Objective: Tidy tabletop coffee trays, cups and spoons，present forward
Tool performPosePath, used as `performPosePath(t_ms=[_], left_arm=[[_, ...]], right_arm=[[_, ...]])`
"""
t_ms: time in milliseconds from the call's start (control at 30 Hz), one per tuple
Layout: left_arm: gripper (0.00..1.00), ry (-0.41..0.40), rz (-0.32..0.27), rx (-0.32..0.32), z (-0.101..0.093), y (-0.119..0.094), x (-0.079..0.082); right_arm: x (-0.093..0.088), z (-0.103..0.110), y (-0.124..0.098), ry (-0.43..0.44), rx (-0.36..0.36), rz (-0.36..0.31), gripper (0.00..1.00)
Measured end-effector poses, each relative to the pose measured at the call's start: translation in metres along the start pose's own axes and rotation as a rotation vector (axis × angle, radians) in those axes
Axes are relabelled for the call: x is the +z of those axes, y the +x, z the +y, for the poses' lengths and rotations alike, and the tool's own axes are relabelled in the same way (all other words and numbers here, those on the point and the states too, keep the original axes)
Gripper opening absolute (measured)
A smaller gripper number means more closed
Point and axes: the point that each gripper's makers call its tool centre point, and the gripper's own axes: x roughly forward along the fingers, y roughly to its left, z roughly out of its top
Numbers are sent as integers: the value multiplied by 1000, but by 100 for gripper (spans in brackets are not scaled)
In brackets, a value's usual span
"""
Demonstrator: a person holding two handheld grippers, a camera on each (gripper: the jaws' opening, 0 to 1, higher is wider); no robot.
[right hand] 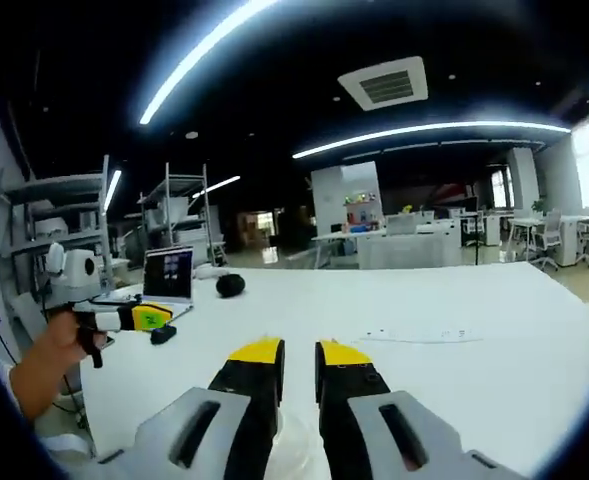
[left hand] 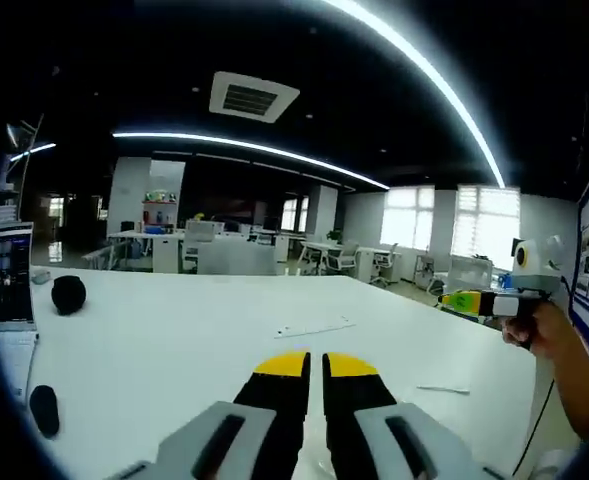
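I hold both tools raised over the white desk [left hand: 174,340]. The left tool [left hand: 315,372] and the right tool [right hand: 299,358] each have jaws nearly closed on nothing. I cannot make out trays, cups or spoons, except perhaps a pale round rim under my right jaws. Judging by this, tidying hasn't started; next I must tilt down and find them.

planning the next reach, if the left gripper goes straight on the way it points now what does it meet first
Probably nothing close: ahead of the left gripper lies bare white table, with only a thin flat strip further along that line. Depth is hard to judge.
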Motion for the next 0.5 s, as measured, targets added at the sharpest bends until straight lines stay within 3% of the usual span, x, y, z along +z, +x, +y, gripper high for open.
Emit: performPosePath(t_ms=[233,333,500], left_arm=[[8,46,-97,100,23,-29,11],[9,72,-95,129,32,-41,4],[10,59,-150,201,55,-66,-1]], right_arm=[[7,-35,-21,16,-13,-65,15],[9,-44,-31,17,-22,-86,15],[6,-62,-55,-24,-70,-122,17]])
